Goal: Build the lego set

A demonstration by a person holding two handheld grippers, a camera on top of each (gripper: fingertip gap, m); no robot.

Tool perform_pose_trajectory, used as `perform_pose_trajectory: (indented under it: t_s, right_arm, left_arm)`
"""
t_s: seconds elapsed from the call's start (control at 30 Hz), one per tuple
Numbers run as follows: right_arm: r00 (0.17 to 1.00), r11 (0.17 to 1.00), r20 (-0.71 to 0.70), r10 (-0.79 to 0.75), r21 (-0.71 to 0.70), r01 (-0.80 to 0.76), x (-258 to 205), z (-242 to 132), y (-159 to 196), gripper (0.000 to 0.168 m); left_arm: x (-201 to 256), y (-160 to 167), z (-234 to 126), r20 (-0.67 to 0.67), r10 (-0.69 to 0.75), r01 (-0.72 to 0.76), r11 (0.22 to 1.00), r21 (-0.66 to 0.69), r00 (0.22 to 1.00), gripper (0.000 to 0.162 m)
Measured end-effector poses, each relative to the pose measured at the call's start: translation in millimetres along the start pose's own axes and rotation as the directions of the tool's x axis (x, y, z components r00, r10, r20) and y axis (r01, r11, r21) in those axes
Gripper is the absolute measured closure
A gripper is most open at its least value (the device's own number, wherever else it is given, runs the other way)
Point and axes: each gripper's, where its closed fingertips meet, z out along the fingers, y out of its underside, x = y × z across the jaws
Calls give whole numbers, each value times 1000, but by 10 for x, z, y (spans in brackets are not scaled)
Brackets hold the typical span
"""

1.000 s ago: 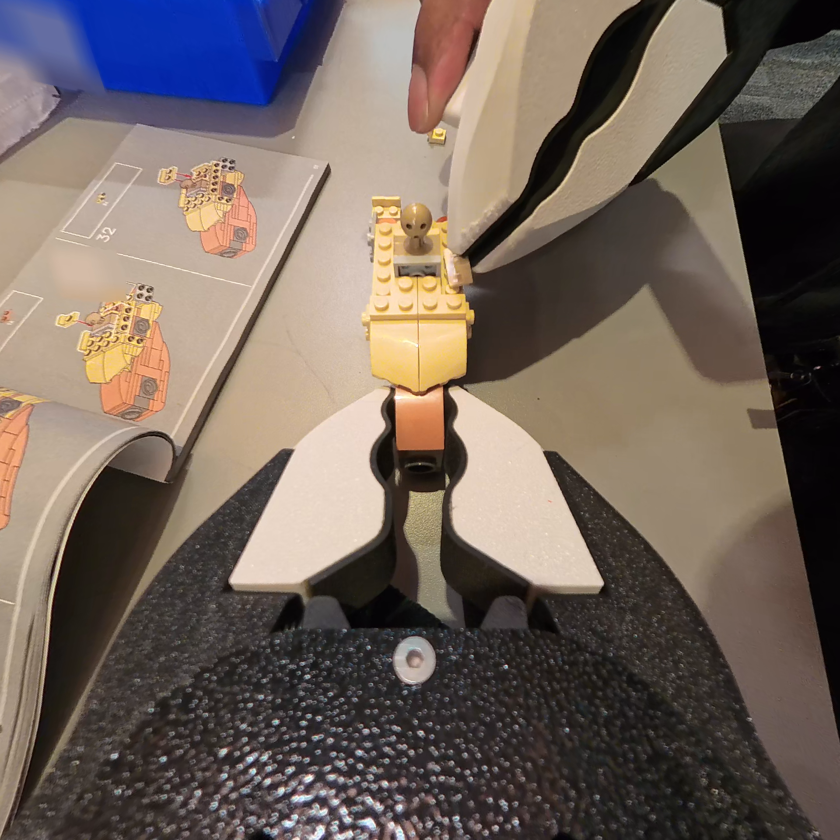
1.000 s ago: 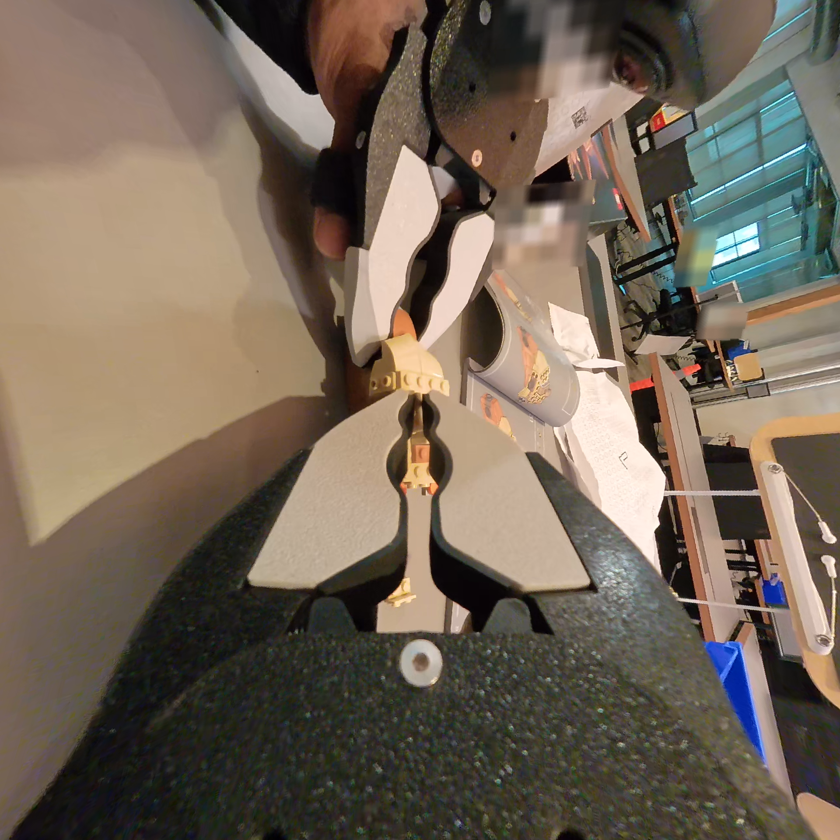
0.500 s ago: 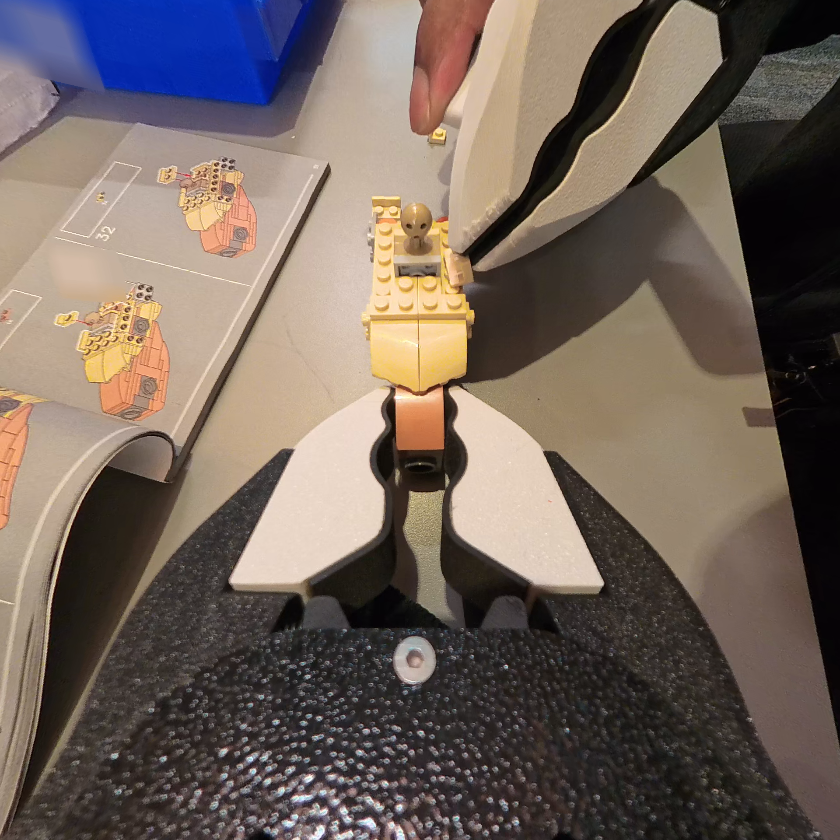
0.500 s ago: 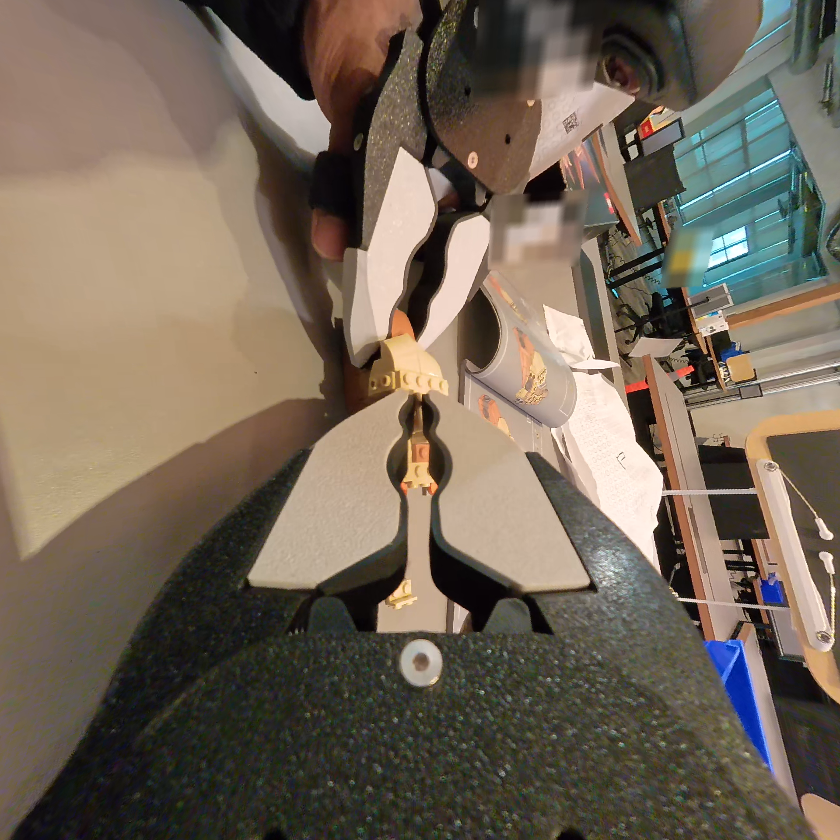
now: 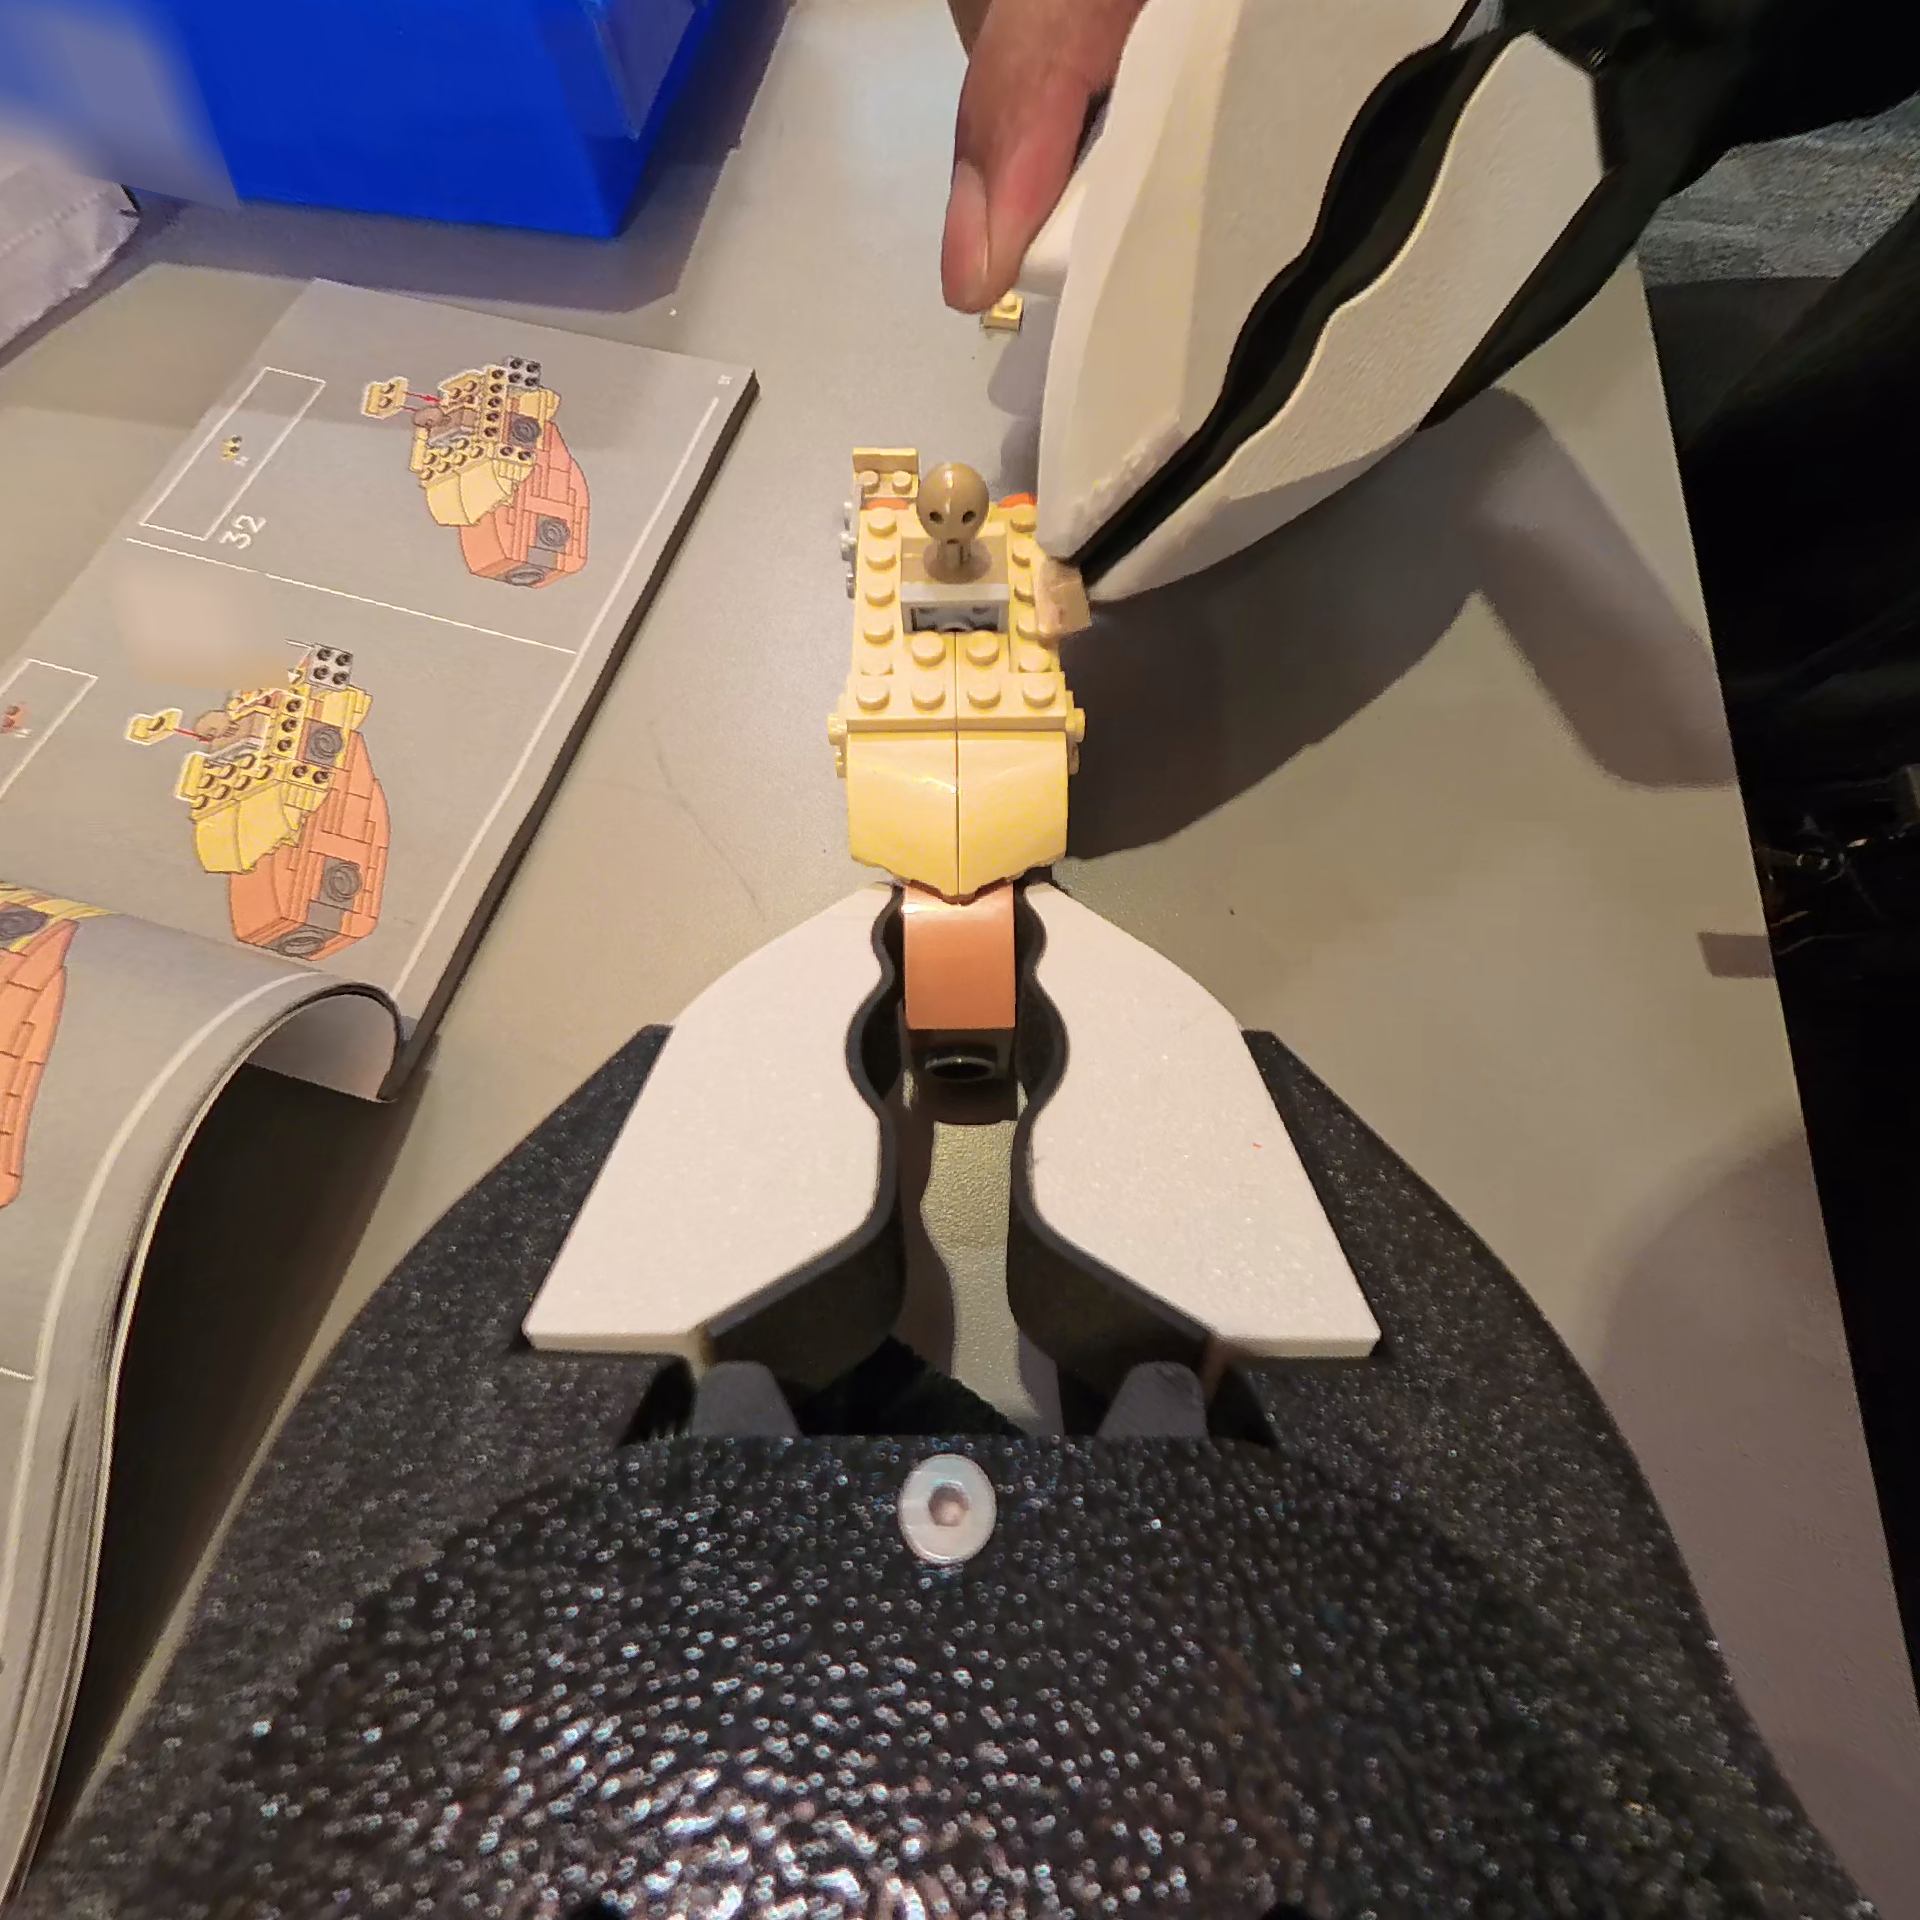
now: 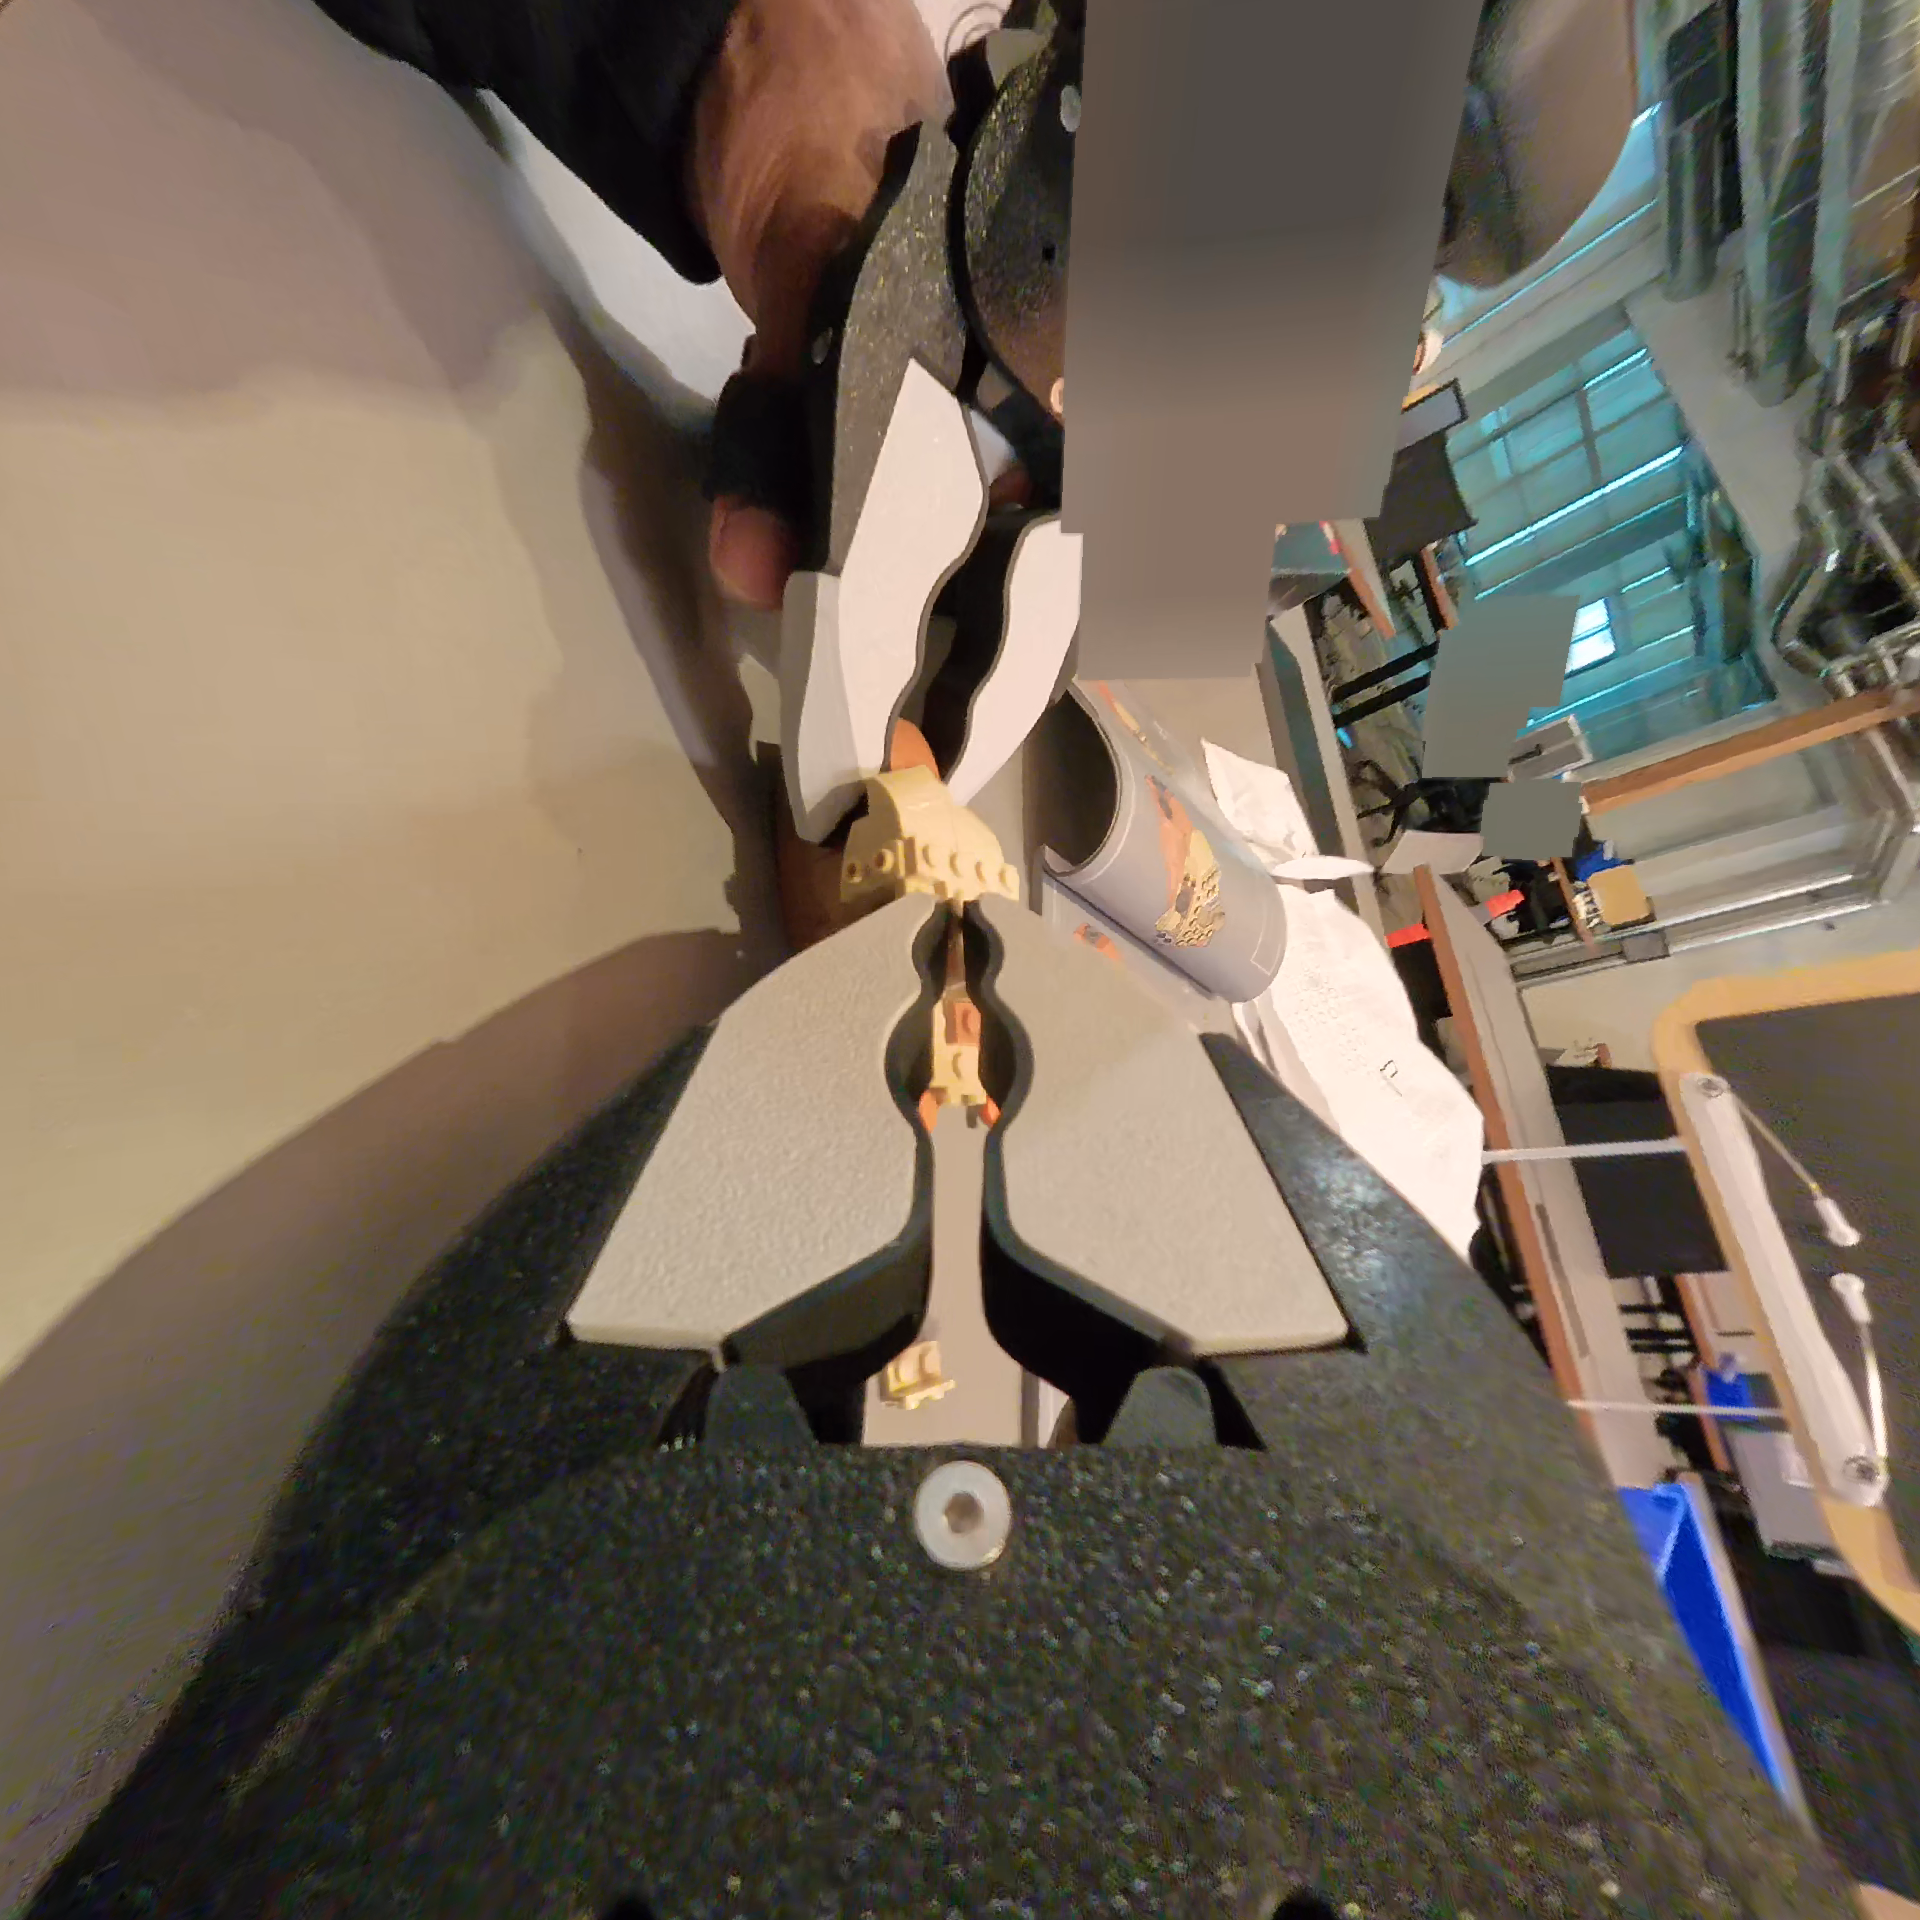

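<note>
The left gripper [image 5: 958, 935] is clamping the tan-and-orange Lego model [image 5: 956, 717] by its orange end, just above the grey table [image 5: 1351, 1039]. The right gripper [image 5: 1070, 582] is reaching in from above, fingers pinching a small tan piece [image 5: 1060, 608] against the model's side. An open instruction booklet [image 5: 312, 644] is lying left; a loose tan brick [image 5: 1006, 312] is sitting beyond, partly hidden by a thumb.

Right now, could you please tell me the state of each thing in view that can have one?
left gripper: shut on lego model.
lego model: partly built, held by its orange base.
right gripper: shut on small tan piece, at the model's side.
instruction booklet: lying open.
loose tan piece: lying unused on the table.
</note>
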Motion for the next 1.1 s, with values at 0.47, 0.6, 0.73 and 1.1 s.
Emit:
perform_pose_trajectory:
  t_s: [0.47,0.6,0.73,1.1]
  right_arm:
    - [978,975,-148,-149,145,171,30,-128,-159,167]
    - [991,969,-131,35,246,-2,141,-202,-248,167]
    - [943,872,-35,332,392,-293,351,-336,-369,167]
    - [364,45,533,764,519,-854,865,-628,-533,167]
  left_arm:
    - [-18,-5,6,13,-1,1,1000,2,1000,145]
    - [-45,-30,-7,32,-8,7,1000,20,999,139]
    - [-24,-83,-67,29,-24,22,998,62,999,129]
    - [313,-1092,-489,-72,-18,53,851,523,997,138]
